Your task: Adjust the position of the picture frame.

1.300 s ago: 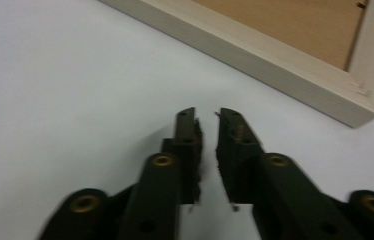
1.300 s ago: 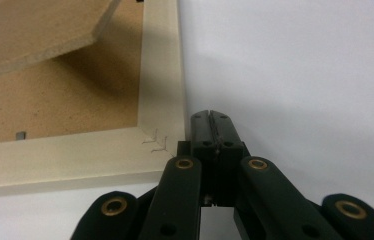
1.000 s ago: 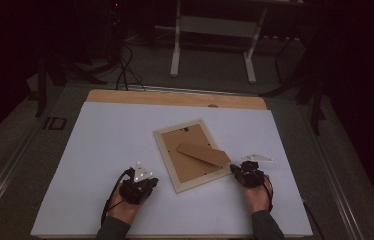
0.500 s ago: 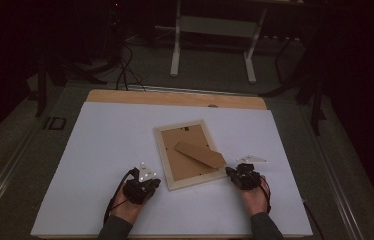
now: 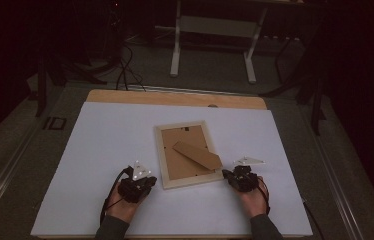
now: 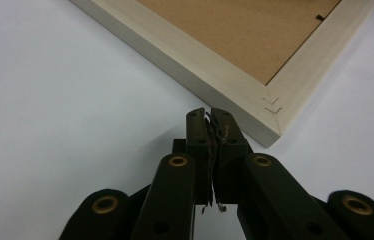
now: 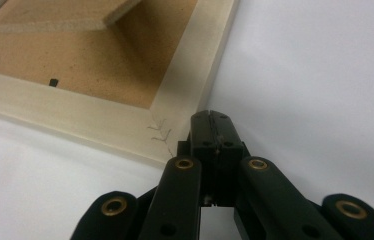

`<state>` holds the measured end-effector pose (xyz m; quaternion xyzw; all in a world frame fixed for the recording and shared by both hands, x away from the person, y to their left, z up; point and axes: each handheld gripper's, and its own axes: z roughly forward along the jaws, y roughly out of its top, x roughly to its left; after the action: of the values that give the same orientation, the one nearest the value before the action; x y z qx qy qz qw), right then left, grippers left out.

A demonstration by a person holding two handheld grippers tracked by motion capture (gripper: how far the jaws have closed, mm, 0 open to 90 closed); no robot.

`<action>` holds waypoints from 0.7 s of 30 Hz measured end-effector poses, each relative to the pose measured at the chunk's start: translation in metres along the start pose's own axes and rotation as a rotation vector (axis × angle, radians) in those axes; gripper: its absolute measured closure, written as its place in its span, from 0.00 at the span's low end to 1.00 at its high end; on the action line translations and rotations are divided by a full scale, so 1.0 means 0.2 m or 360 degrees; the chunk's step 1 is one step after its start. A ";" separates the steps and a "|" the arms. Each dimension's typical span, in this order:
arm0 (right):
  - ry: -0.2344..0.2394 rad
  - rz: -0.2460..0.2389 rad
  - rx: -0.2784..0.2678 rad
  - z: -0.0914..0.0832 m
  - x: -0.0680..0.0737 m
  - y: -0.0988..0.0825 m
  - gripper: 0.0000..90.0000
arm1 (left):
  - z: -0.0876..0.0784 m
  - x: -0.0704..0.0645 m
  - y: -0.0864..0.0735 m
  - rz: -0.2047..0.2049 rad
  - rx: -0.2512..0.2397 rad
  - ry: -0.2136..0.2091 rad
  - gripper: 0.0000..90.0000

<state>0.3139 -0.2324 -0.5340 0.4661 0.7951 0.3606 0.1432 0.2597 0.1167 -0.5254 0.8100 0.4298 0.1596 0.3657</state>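
The picture frame (image 5: pixel 187 155) lay face down near the middle of the white table sheet (image 5: pixel 100 140), a little turned, probably so that its back could be reached. The left gripper (image 5: pixel 142 181) rested at the frame's near left corner and the right gripper (image 5: pixel 232 175) at its near right corner, one on each side, which suggests that the person meant to steady or shift the frame with both tools. In both gripper views the black jaws were pressed together with nothing between them, the tips just beside the frame's edge. The frame moulding (image 6: pixel 215 75) was pale, smooth wood with flat faces and mitred corners fixed by small V-shaped staples (image 6: pixel 272 105). The back panel (image 7: pixel 90 65) was brown fibreboard, matt and slightly grainy. A flat stand flap (image 5: pixel 197 155) of the same board lay diagonally on it
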 end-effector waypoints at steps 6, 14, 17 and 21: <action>0.0023 -0.0033 0.0011 0.00 0.02 0.00 1.00 | -0.02 -0.01 0.00 0.0049 -0.0018 -0.0036 0.96; 0.0045 -0.0085 0.0015 0.01 0.05 0.00 1.00 | -0.04 -0.03 -0.01 0.0091 -0.0001 -0.0094 0.96; 0.0048 -0.0084 0.0015 0.01 0.05 0.00 1.00 | -0.04 -0.05 -0.01 0.0127 0.0018 -0.0110 0.96; 0.0052 -0.0096 0.0019 0.01 0.06 0.00 1.00 | -0.03 -0.07 -0.02 0.0151 0.0050 -0.0126 0.97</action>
<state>0.3093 -0.2217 -0.5337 0.4367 0.8132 0.3591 0.1382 0.2467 0.1092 -0.5236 0.8408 0.3786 0.1378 0.3616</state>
